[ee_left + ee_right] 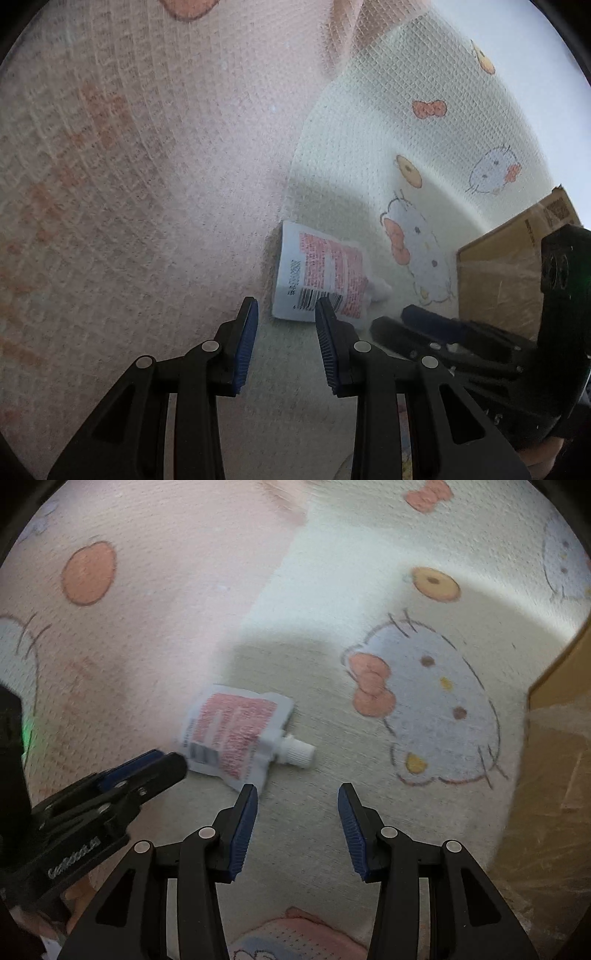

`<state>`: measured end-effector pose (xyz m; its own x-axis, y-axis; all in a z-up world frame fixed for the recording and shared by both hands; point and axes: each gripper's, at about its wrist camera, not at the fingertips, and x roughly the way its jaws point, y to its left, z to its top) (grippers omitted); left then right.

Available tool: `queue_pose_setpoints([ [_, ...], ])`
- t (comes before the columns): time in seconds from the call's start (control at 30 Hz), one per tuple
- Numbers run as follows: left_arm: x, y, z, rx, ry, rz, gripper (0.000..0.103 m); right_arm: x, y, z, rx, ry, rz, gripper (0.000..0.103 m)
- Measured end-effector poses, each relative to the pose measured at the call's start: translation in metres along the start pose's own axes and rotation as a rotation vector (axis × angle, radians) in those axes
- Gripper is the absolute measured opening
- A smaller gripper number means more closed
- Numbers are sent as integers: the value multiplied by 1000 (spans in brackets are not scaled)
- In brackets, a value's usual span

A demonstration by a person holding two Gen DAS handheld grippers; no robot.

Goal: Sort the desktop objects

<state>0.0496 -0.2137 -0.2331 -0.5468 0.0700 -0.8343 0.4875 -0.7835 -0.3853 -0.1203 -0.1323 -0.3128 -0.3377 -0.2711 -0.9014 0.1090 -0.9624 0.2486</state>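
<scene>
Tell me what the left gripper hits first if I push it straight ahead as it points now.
Most likely the white-and-red spout pouch: it lies just beyond the open left gripper, overlapping its right fingertip in view. Depth is unclear, so it may meet the patterned cloth beneath first.

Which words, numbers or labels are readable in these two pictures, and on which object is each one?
Left gripper body: white lettering, too blurred to read.
Spouted pouch: a barcode and pink blocks of print, all too small to read.
Cardboard box: dark printed marks, unreadable.
Right gripper body: partial characters, not legible.
Patterned cloth: cartoon pictures only, no text.
</scene>
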Motion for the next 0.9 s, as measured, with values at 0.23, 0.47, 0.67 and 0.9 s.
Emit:
queue_pose_setpoints([
  [0.23,7,5,-2,-43,-4,-57,27,10,17,1,-50,-11,64,42],
  [0.47,3,-3,-7,-20,-5,-75,25,12,33,-24,-132,-22,84,41],
  [0.67,-20,-22,-4,34,-47,-75,25,-2,49,-27,-213,-90,14,41],
  [0.9,-28,-29,19,58,-79,-72,25,-20,58,-21,-206,-162,37,41],
])
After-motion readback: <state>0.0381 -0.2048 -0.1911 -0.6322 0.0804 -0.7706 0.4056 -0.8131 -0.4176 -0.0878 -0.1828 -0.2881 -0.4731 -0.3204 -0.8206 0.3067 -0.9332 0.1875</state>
